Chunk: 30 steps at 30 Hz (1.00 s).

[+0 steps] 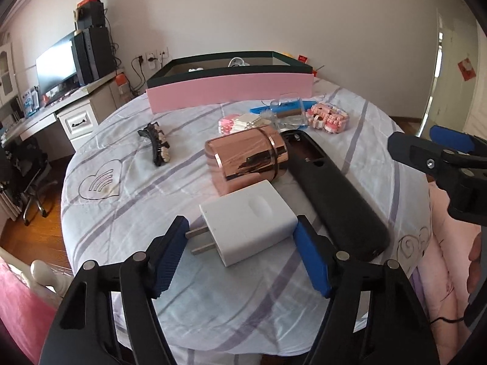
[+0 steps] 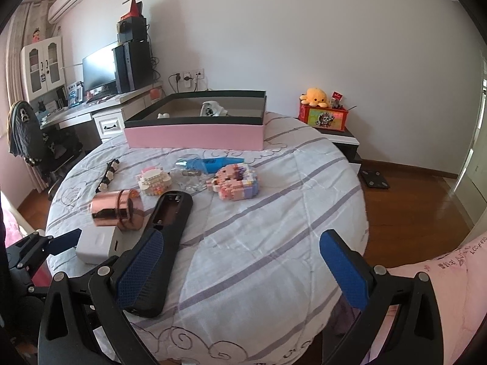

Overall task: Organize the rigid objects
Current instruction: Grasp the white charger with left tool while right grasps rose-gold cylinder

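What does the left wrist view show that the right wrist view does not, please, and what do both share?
Only the left wrist view shows the white charger's prongs and the left gripper open around it. Only the right wrist view shows the yellow plush octopus and the floor scale. Both show the white charger, rose-gold tin, black remote and pink box.

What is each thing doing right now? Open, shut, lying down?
Left gripper: open around the white charger.
Right gripper: open, holding nothing.
Remote: lying flat, battery cover off.
Pink box: lid off.
Copper tin: lying on its side.
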Each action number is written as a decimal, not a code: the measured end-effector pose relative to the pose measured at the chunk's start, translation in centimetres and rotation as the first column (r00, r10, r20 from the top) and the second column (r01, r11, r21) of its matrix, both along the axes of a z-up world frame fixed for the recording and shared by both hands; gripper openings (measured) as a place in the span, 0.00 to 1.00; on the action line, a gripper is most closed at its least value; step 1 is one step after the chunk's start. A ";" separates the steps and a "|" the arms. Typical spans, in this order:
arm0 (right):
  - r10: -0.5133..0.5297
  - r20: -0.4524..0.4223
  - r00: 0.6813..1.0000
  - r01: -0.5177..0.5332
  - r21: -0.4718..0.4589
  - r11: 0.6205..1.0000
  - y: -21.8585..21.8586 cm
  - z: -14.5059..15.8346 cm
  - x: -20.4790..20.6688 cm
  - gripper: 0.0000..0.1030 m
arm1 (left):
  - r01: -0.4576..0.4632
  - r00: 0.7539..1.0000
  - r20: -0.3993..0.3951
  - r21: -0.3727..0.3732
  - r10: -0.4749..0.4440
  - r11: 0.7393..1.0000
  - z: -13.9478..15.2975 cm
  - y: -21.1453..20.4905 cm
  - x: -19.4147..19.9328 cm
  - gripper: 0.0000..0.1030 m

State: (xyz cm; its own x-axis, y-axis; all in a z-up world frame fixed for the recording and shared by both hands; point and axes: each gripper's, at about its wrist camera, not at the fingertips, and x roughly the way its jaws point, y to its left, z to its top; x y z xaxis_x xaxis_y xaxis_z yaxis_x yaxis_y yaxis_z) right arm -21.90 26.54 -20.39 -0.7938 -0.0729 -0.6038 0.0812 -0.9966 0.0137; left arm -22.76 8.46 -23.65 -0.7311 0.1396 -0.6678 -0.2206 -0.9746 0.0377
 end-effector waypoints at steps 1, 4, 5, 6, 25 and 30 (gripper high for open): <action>0.007 0.001 1.000 -0.007 0.001 1.000 -0.4 -0.1 -0.1 1.00 | -0.008 1.000 -0.002 0.002 0.008 1.000 0.0 -0.4 0.1 0.70; 0.035 0.010 0.999 -0.035 0.005 0.999 -1.7 -0.2 -0.5 1.00 | -0.019 1.000 -0.003 -0.001 0.019 1.000 0.1 -1.6 0.4 0.70; 0.052 0.013 0.999 -0.052 0.008 0.999 -2.4 -0.1 -0.7 1.00 | -0.023 1.000 -0.002 -0.003 0.023 1.000 0.1 -1.8 0.5 0.70; 0.063 0.013 0.998 -0.063 0.011 0.998 -3.0 -0.1 -0.8 1.00 | -0.028 1.000 -0.002 -0.006 0.028 1.000 0.1 -2.2 0.6 0.70; 0.201 0.121 0.972 -0.200 -0.022 0.980 -11.9 -2.3 -5.9 0.85 | -0.041 0.999 0.008 0.001 0.041 0.999 -0.5 -7.9 -1.6 0.75; 0.227 0.150 0.962 -0.228 -0.009 0.974 -12.7 -3.0 -6.4 0.64 | -0.056 0.998 0.016 0.016 0.056 0.998 -0.7 -8.4 -2.2 0.86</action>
State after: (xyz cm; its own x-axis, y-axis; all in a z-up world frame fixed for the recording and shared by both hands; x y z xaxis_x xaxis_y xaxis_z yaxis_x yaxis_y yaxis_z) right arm -28.32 13.86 -23.35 -0.6581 -0.2357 -0.7151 0.3032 -0.9523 0.0349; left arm -24.93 0.08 -24.37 -0.7274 0.1102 -0.6773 -0.1664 -0.9859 0.0182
